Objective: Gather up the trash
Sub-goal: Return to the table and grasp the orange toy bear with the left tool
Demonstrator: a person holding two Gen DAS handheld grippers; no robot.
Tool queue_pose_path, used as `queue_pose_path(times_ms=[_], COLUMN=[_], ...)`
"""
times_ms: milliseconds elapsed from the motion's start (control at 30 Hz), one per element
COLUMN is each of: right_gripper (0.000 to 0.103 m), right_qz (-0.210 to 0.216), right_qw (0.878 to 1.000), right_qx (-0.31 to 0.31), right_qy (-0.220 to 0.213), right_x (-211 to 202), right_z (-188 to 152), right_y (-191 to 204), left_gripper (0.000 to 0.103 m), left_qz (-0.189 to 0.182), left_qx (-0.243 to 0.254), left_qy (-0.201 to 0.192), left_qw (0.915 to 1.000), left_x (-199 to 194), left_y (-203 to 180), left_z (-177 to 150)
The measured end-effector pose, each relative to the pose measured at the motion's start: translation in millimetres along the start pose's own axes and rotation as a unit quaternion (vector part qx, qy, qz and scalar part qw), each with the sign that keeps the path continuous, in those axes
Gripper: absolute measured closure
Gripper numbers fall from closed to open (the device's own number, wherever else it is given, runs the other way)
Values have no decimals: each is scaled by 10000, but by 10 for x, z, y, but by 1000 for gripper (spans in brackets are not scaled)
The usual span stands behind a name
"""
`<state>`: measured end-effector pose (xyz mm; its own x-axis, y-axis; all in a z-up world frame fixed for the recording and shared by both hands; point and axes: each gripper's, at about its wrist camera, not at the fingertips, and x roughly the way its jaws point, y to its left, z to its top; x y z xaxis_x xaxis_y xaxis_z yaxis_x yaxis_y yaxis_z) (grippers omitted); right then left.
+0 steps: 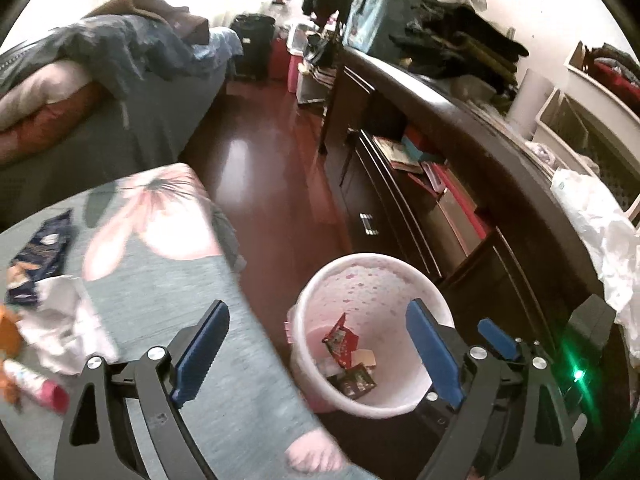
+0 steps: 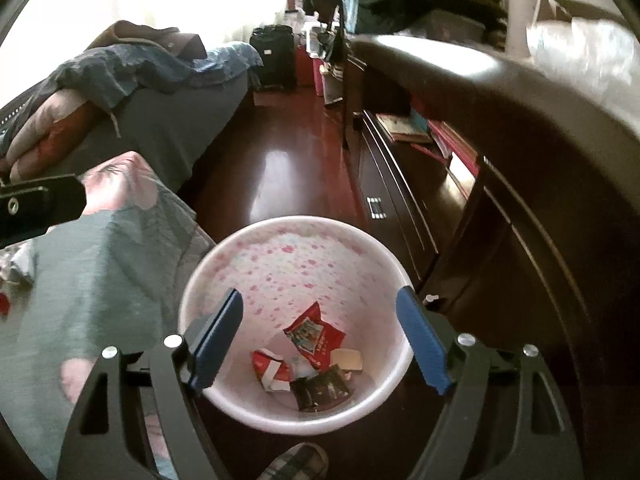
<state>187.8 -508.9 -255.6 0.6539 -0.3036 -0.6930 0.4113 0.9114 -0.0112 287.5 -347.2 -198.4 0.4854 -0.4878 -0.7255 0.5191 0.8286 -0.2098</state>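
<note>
- Hovering over the pink-speckled bin (image 2: 296,264), the right gripper (image 2: 320,340) has its jaws spread wide with nothing between them; the bin stands on the dark wood floor (image 2: 280,168), just beside the cloth-covered table (image 1: 168,280).
- The left gripper (image 1: 316,352) is likewise wide apart and empty, straddling the table edge and the bin's rim.
- Already in the bin lie a red snack wrapper (image 2: 316,332), a red-and-white carton scrap (image 2: 272,370), a dark foil packet (image 2: 320,390) and a pale card piece (image 2: 347,360).
- Trash left on the table: a crumpled white paper (image 1: 60,320), a dark blue wrapper (image 1: 40,260) and a small pink-capped tube (image 1: 36,384).
- The paper looks light and soft, likely to crush under the pads; pinching a raised fold should hold it.
- The blue wrapper seems thin and slick, lying flat; an edge or corner is the better place to take it.
- The tube appears rigid and may roll, so a grip across its middle suits it.
- Printing shows on the wrappers, but blur leaves no brand or word legible.
</note>
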Motion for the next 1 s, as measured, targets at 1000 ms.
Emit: queue_pose_path(times_ms=[1000], right_gripper=[14], right_qz=[1203], right_qw=[9782], right_qx=[-1695], right_qy=[-11], right_x=[-969], right_z=[-237], right_y=[1753], left_gripper=[4], left_qz=[1664], left_qx=[-1402], left_qy=[-25], left_qw=[9760], left_x=[-997], left_y=[2095], left_z=[-997])
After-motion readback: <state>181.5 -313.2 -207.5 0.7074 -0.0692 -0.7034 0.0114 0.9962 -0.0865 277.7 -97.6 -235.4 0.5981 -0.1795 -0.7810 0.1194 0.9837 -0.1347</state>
